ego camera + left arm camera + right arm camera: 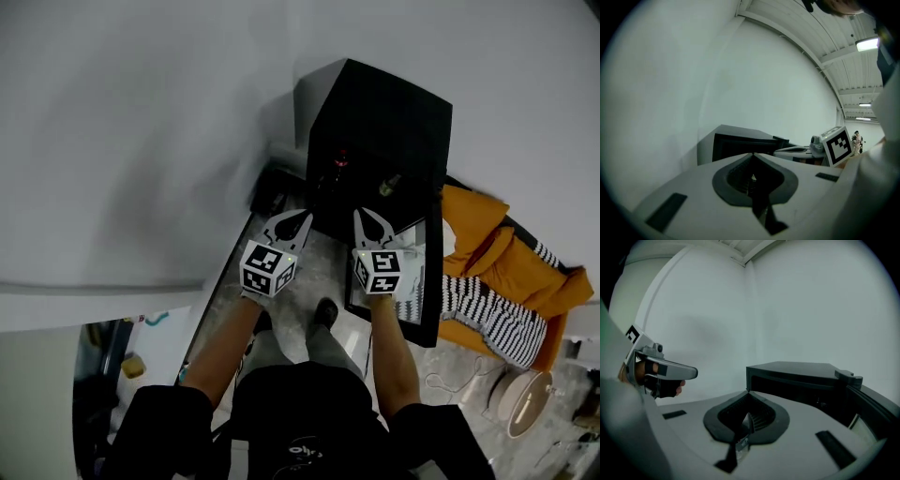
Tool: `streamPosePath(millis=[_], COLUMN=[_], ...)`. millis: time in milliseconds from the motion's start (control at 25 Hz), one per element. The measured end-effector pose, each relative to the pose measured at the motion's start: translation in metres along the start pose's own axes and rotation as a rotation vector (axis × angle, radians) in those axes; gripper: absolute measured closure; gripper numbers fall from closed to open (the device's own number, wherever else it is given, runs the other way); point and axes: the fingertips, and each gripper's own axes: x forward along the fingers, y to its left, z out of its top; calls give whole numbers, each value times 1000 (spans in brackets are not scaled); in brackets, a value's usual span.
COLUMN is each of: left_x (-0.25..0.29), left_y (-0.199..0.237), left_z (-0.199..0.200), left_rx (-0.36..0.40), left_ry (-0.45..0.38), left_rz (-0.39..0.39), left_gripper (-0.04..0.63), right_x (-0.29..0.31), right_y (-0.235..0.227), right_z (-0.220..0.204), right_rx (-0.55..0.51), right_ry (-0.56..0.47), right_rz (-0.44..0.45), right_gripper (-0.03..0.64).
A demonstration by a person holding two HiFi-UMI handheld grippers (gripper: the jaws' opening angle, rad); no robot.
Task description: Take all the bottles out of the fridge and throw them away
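Fridge: the black fridge [375, 112] sits at upper centre of the head view. Its door [424, 281] is open and hangs toward the right of the frame.
Bottles: I make out one bottle [389, 185] inside the dark interior. A reddish thing [340, 159] up and to its left may be a second one, but it is too dim for me to be sure.
Left gripper: my left gripper [292, 223] is at mid-frame, just in front of the fridge opening. Its jaws are pressed tip to tip with nothing between them.
Right gripper: my right gripper [373, 228] is beside it to the right, near the door's inner edge. Its jaws are fully closed and empty too.
Done so far: the door is open. As far as I can judge, that is the only step finished.
Left to do: no bottle is gripped or out of the fridge. By my reckoning the whole job of pulling and discarding them remains.
Bin: I can pick out no bin in any view.
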Motion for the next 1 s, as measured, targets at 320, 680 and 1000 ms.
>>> streamPosePath(millis=[320,680,1000], left_x=[16,47,58], left_y=[-4,20,63], left_z=[-10,-40,-77], left_rx=[-13,32,57], left_ry=[8,-12,-20], left_rz=[76,42,-42], left_gripper=[594,594,594], right_x=[19,62,104], right_y=[-15,-23,-12], right_z=[-6,-33,-68], right_rx=[29,35,-12], right_ry=[-7,-45,-47], right_rz=[63,41,3], right_gripper=[609,609,609])
